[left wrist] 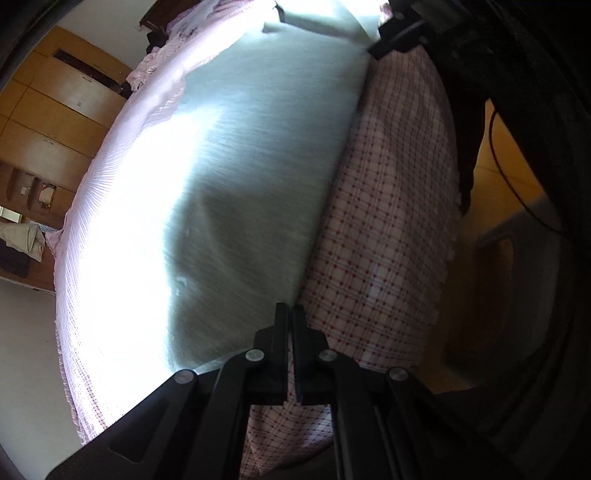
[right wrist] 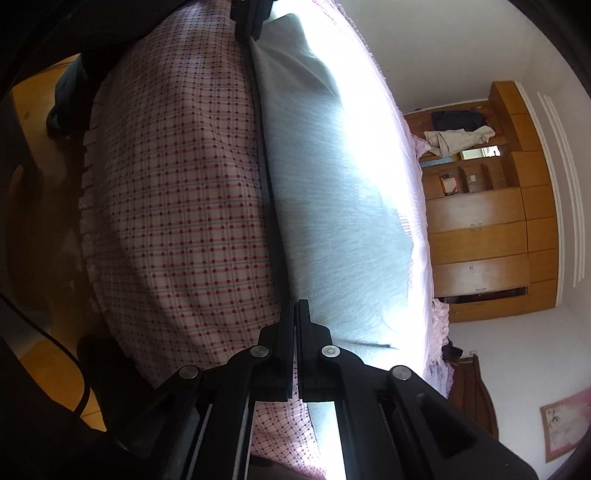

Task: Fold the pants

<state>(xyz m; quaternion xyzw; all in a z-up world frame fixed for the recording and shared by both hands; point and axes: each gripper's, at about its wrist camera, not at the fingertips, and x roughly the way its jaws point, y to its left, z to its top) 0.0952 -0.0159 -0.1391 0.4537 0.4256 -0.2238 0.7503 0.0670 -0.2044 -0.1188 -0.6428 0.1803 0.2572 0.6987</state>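
Light grey pants [left wrist: 251, 177] lie stretched along a bed with a pink checked cover [left wrist: 388, 229]. My left gripper [left wrist: 290, 314] is shut on the near edge of the pants at one end. My right gripper [right wrist: 295, 308] is shut on the same long edge of the pants [right wrist: 332, 192] at the other end. Each gripper shows at the far end of the other's view: the right one [left wrist: 399, 33] in the left wrist view, the left one [right wrist: 249, 18] in the right wrist view. The edge runs taut between them. Sunlight washes out the far side of the pants.
The bed's frilled edge [right wrist: 86, 177] drops to a wooden floor [right wrist: 48, 373] on the near side. Wooden wardrobes [right wrist: 487, 236] stand beyond the bed, with clothes [right wrist: 458, 136] piled on a shelf. A black cable [left wrist: 517, 192] hangs near the floor.
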